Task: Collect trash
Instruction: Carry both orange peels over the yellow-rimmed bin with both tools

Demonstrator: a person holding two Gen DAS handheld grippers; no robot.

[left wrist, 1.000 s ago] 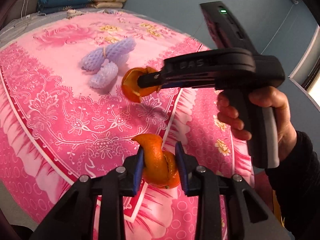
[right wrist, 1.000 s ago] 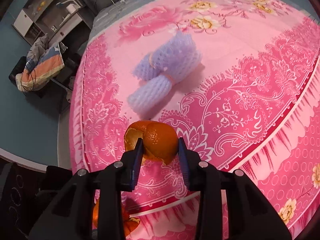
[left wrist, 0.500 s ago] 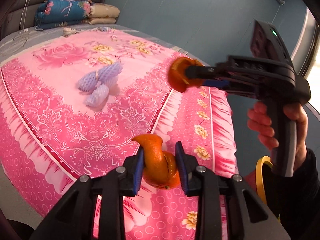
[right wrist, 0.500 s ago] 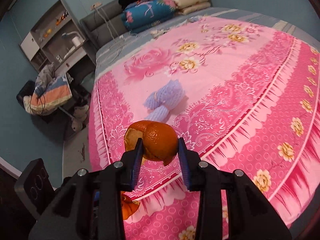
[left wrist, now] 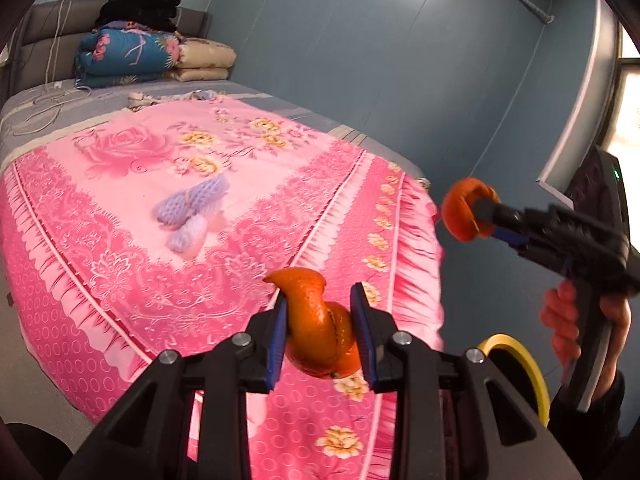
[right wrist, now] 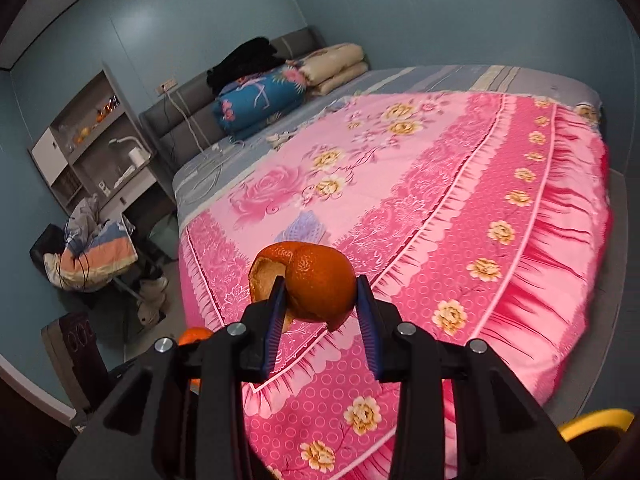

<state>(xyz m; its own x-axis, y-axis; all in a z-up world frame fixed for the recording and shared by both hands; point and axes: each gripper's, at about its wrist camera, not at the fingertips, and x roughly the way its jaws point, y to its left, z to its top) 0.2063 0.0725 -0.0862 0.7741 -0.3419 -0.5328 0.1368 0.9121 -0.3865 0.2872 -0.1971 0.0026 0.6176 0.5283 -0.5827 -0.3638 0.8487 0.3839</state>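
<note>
My left gripper [left wrist: 320, 332] is shut on a curled orange peel [left wrist: 316, 328], held above the near edge of the pink floral bed cover [left wrist: 120, 240]. My right gripper [right wrist: 322, 316] is shut on a second, rounder orange peel [right wrist: 316, 284]; in the left wrist view that peel [left wrist: 466, 210] hangs in the air past the bed's right side, the gripper carried by a hand [left wrist: 568, 320]. Purple foam fruit nets [left wrist: 192, 208] lie on the middle of the cover; in the right wrist view the nets [right wrist: 302, 228] are partly hidden behind the peel.
A yellow-rimmed bin [left wrist: 520, 364] stands on the floor at the lower right, its rim [right wrist: 596, 424] also low in the right wrist view. Folded quilts [left wrist: 132, 56] are stacked at the headboard. A shelf unit [right wrist: 92, 148] and a clothes-laden chair [right wrist: 92, 256] stand beside the bed.
Both grippers have risen away from the bed with their peels. The right gripper swung far to the right, off the cover and out beyond the bed's edge. The yellow rim came into view.
</note>
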